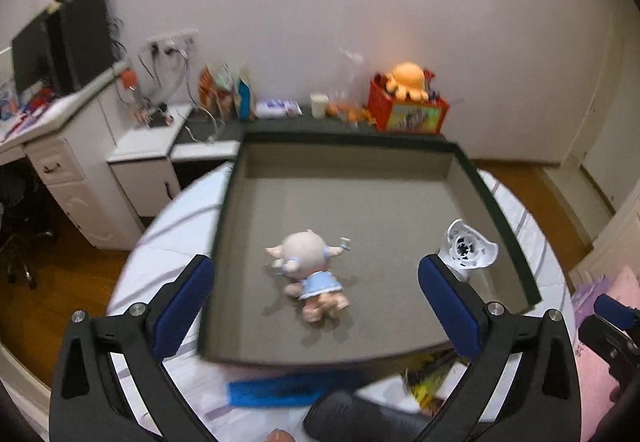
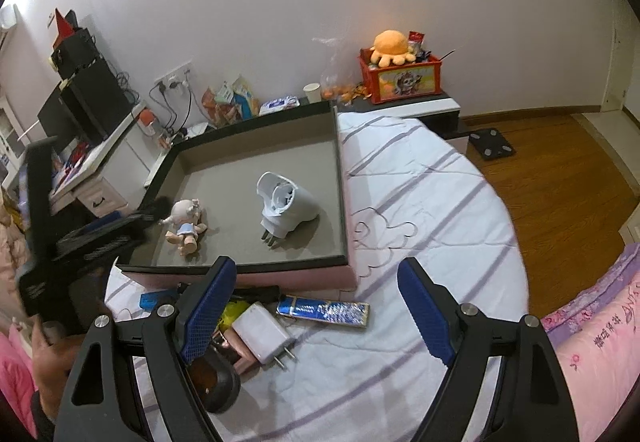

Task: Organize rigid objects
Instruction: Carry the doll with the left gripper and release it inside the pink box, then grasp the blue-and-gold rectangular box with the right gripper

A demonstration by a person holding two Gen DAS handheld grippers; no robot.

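A shallow grey box with dark rim [image 1: 496, 210] [image 2: 342, 194] lies on the white striped bed. In it lie a small pig doll [image 1: 310, 274] [image 2: 186, 224] and a white plug-in device [image 1: 470, 248] [image 2: 286, 204]. My left gripper [image 1: 316, 294] is open and empty, hovering over the box's near part above the doll. My right gripper [image 2: 316, 306] is open and empty over the bed in front of the box. Below it lie a white charger [image 2: 264, 334], a blue flat pack [image 2: 324, 310] [image 1: 288, 390], a dark round jar [image 2: 216, 382] and a yellow item [image 2: 234, 310].
A red toy crate with an orange plush [image 1: 408, 102] [image 2: 400, 74], a cup [image 2: 313, 92] and snack bags stand on the dark ledge by the wall. A white desk [image 1: 72, 162] is at left. A pink quilt [image 2: 600, 342] lies at right. A scale [image 2: 492, 148] is on the wooden floor.
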